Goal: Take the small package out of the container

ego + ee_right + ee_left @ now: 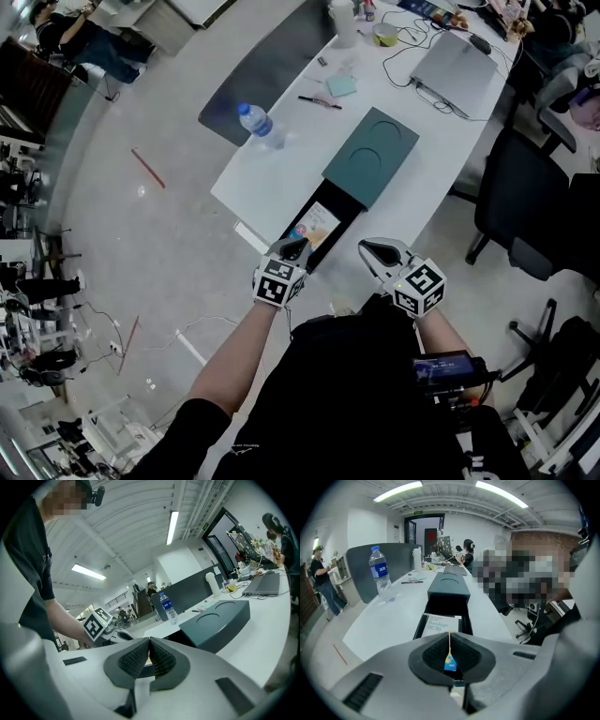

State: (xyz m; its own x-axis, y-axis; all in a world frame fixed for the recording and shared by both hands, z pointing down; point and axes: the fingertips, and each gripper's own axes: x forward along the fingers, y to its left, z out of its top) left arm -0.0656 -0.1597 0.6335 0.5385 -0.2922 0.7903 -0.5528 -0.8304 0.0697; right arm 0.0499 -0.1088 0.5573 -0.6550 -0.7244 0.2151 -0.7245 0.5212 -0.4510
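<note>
A dark teal box (372, 155) lies on the white table, its black drawer (349, 217) pulled out toward me. A white printed pack (440, 622) lies flat in the drawer. My left gripper (292, 249) hovers at the drawer's near end, shut on a thin small package (449, 657) seen edge-on, yellow along its edge and blue at the bottom. Just right of the drawer, off the table's near edge, my right gripper (375, 251) is shut with nothing between its pads. In the right gripper view the box (220, 620) lies ahead to the right.
A water bottle (260, 124) stands left of the box. A pen (319, 101), a green note pad (341, 86) and a laptop (455, 66) with cables lie farther back. A black office chair (525, 206) stands right of the table. People are in the room's far left corner.
</note>
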